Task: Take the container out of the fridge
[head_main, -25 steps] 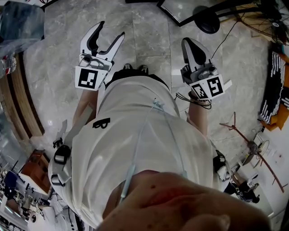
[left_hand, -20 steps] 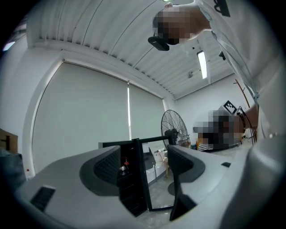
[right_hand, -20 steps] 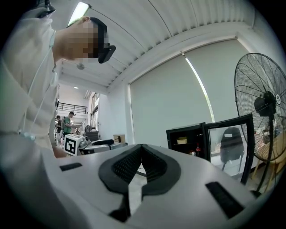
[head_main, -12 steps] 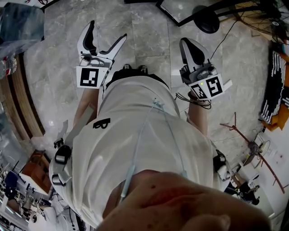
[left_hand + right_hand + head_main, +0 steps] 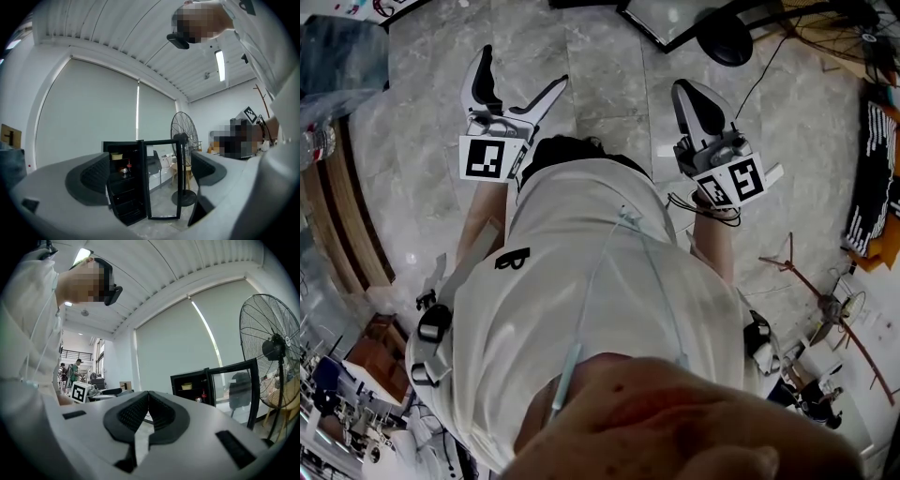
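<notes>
**Container straight ahead of the left jaws, well across the room**

The fridge (image 5: 123, 187) stands well apart from both hands, across an open stretch of floor (image 5: 609, 56). Its glass door (image 5: 161, 183) is swung wide and the dark interior faces the person. The container (image 5: 116, 156), a low pale-yellow tub, sits upright on the top shelf, near the top of the cabinet. It is too small in both gripper views to tell its long axis.

The left hand-held gripper (image 5: 523, 70) points level. Its jaws have just been opening and now stand released at full spread, with nothing between them. In its own view the open fridge falls almost exactly in the gap between the two pads, so the container lies dead ahead and slightly high.

The right hand-held gripper (image 5: 694, 94) is clenched with its pads meeting and holds nothing. From its view the fridge sits off to the right of the jaw line, next to a tall standing fan (image 5: 272, 343).

Neither hand looks clearly nearer. The left one is aimed and ready, though, so the coming move is probably a long straight approach with that hand, rising a little to reach the top shelf.
</notes>
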`<move>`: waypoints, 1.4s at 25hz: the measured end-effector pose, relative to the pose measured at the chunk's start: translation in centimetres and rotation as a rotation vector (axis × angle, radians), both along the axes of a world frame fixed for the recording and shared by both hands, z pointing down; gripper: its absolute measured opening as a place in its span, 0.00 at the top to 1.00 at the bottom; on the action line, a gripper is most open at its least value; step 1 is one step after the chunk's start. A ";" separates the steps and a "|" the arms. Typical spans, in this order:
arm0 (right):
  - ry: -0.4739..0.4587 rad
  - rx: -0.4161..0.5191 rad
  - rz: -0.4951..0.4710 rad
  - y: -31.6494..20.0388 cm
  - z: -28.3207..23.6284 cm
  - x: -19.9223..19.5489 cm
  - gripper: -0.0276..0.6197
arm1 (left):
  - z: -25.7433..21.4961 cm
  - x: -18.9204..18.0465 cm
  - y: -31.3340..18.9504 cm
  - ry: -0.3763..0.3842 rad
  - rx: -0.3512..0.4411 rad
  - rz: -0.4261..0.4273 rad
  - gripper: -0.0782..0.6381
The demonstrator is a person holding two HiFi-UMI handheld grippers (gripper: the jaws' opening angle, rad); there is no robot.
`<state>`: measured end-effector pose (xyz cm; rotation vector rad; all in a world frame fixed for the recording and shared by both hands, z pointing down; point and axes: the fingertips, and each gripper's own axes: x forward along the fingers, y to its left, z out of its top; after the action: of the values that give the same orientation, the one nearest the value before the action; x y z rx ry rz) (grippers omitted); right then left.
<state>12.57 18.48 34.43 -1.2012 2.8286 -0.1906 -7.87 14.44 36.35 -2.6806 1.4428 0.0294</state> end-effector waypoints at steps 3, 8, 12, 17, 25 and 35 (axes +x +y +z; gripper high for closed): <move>0.001 -0.003 0.006 0.4 0.4 1.1 0.93 | 0.8 1.6 0.6 -0.019 -0.021 0.026 0.16; 0.010 -0.001 0.021 0.3 0.6 3.5 0.93 | 0.8 3.3 0.3 -0.033 -0.028 0.023 0.16; -0.025 -0.007 0.030 0.4 1.1 4.7 0.93 | 1.3 4.6 0.8 -0.051 -0.040 0.039 0.16; -0.041 0.008 0.018 -0.4 0.6 4.3 0.93 | 0.6 4.8 0.1 -0.044 -0.037 0.039 0.16; -0.046 0.004 0.044 -2.1 1.4 4.0 0.93 | 1.0 3.8 -2.4 -0.045 -0.021 0.047 0.16; -0.029 -0.004 0.043 -10.6 0.9 2.1 0.93 | 0.7 1.9 -10.7 -0.044 -0.022 0.057 0.16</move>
<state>14.66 7.91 35.33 -1.2479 2.7759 -0.2095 -5.94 3.74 37.05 -2.7211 1.3616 -0.0411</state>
